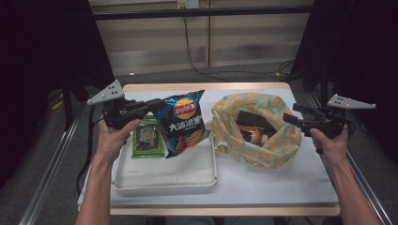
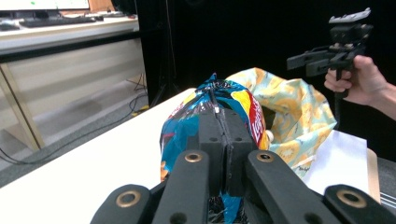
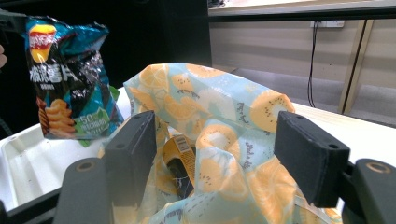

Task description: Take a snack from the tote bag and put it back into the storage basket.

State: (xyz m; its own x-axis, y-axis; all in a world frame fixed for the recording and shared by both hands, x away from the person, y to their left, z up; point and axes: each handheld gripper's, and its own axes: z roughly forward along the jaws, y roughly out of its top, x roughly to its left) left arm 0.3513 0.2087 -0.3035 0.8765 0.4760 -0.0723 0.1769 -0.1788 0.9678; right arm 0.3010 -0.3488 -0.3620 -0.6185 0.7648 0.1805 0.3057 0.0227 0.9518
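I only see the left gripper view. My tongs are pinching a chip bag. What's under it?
Observer: A white tray sits below the chip bag.
Child: Is anything in the tray?
Observer: Yes, a green packet lies at its far left end.
Child: What's in the fruity cloth bag?
Observer: The fruit-print bag is open on top, and a black box lies inside.

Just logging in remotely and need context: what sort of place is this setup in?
Probably a lab or office recording bench, not a home. The white table sits between dark curtains, cables trail over the floor behind, and a desk with a keyboard stands in the background.
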